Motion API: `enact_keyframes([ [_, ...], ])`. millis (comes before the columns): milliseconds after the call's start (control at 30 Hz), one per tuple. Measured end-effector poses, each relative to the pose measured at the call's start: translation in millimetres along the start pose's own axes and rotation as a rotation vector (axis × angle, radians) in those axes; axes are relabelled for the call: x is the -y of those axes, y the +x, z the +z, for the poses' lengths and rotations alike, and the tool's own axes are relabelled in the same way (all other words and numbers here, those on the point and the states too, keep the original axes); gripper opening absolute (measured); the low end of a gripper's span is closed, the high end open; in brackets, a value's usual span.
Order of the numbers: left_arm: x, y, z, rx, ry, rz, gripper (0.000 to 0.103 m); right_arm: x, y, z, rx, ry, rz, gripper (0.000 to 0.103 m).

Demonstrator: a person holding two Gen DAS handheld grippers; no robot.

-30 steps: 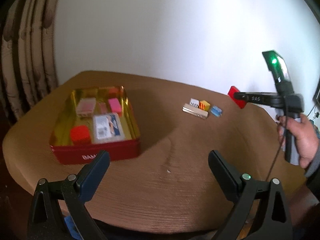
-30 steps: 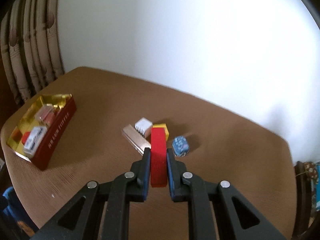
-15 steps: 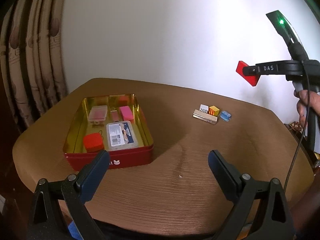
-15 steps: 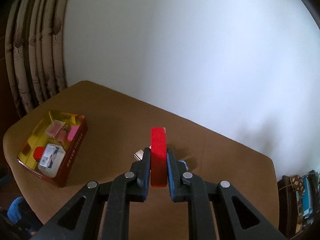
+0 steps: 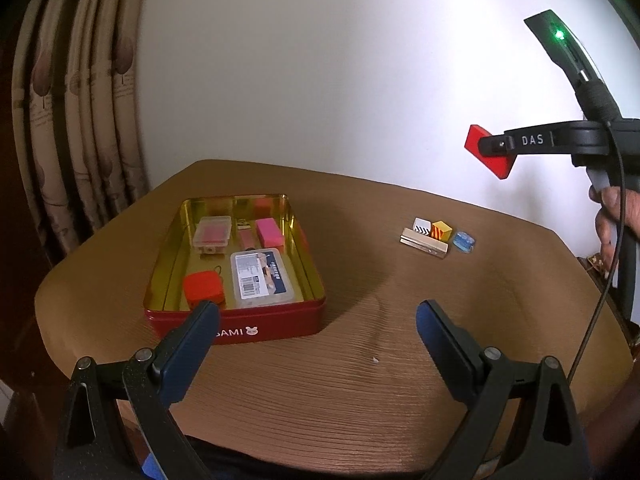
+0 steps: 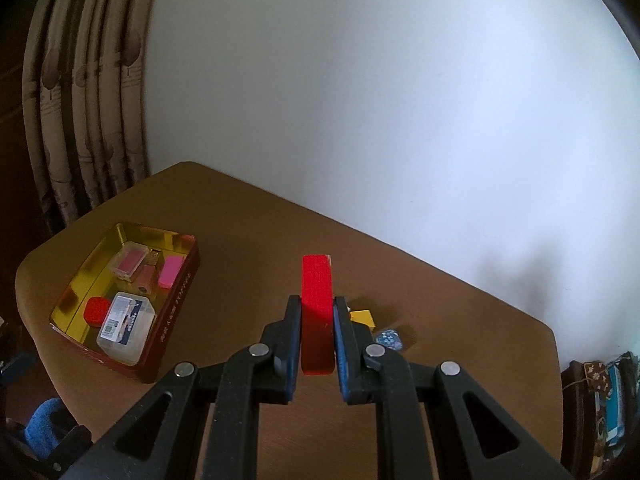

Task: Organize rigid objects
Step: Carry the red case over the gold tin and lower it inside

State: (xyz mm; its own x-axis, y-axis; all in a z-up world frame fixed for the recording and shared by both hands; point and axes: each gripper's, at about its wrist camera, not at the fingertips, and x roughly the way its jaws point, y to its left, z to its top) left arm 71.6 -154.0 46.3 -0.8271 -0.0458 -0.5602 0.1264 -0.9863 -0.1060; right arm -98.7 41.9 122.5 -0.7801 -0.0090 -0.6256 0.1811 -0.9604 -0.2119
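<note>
White letters "DAS" stand on the black finger of the right gripper (image 5: 493,147), at about 2 o'clock in the left wrist view. The red tin (image 5: 280,322) at 8 o'clock shows "AMI" beside a small bear face (earlier letters are hidden). The clear box's label (image 5: 261,276) is too small to read.

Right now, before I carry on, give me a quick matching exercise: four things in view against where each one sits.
Things:
1. red block
2. pink block
3. blue die
4. left gripper

Places:
A. on the bare table, right end of the small cluster
B. inside the red tin
C. clamped in the right gripper, lifted above the table
D. open and holding nothing, near the table's front edge

Pairs: 1-C, 2-B, 3-A, 4-D
</note>
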Motion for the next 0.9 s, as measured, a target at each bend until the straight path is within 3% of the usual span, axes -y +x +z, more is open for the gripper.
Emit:
enact_keyframes([
  [900,-21,-3,-4,-0.044,-0.037,0.068,0.097,-58,39,2,-0.041,-0.051,0.092,0.015],
])
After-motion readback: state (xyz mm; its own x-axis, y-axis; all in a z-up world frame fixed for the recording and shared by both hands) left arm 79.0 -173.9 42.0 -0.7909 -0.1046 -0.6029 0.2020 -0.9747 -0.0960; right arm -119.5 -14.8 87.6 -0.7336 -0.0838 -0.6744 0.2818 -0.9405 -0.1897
